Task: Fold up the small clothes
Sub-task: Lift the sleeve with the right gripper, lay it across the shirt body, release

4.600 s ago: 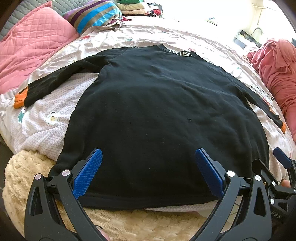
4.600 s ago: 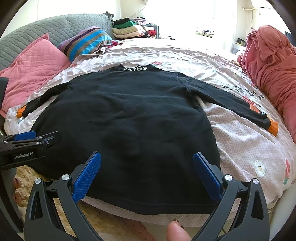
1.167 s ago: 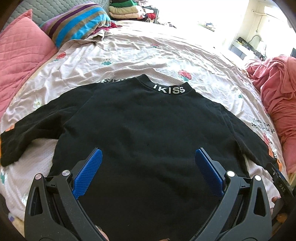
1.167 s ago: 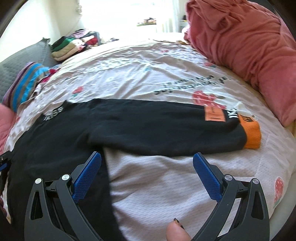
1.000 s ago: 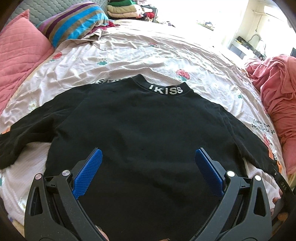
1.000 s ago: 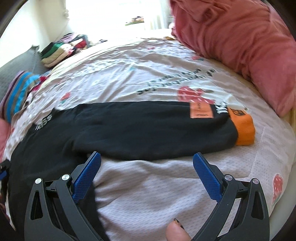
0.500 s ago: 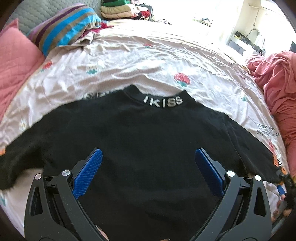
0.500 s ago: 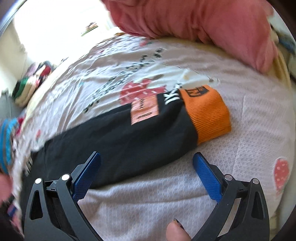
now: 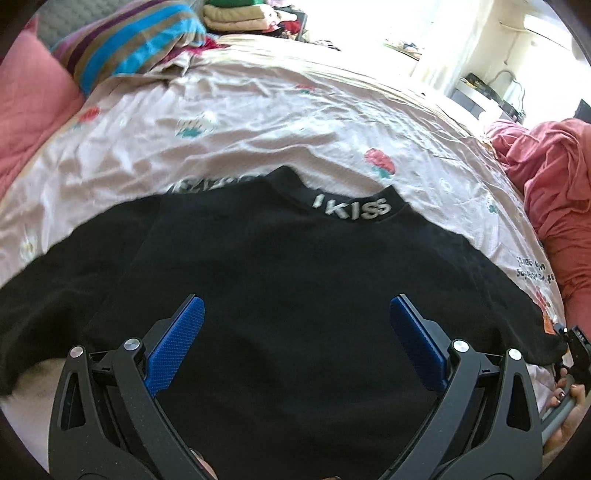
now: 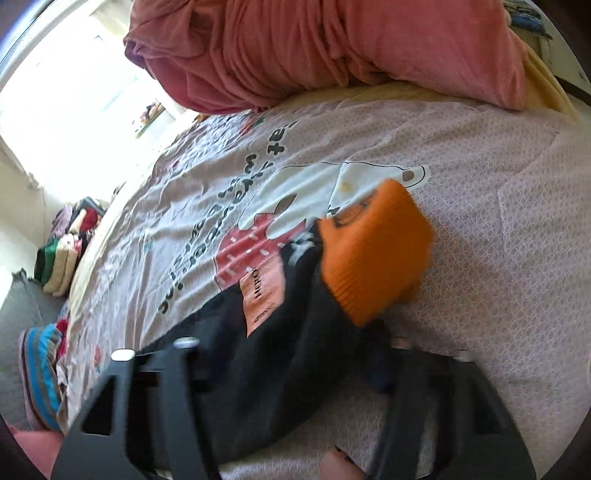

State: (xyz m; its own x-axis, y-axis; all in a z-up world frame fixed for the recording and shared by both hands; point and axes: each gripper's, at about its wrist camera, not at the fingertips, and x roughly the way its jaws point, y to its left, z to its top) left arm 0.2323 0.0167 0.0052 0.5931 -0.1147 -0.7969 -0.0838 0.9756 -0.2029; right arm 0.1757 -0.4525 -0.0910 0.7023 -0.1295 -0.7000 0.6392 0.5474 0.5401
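Here, left gripper [image 9: 295, 332] jaws apart above black knit sweater [image 9: 280, 280] | right gripper [image 10: 291, 365] jaws just closing around its orange-cuffed sleeve [image 10: 373, 254], grip blurred, cannot tell | sweater flat on pale printed bedsheet [image 9: 258, 110] | far: striped pillow [image 9: 129, 40], folded clothes [image 9: 236, 11]; right: pink blanket [image 10: 332, 48]
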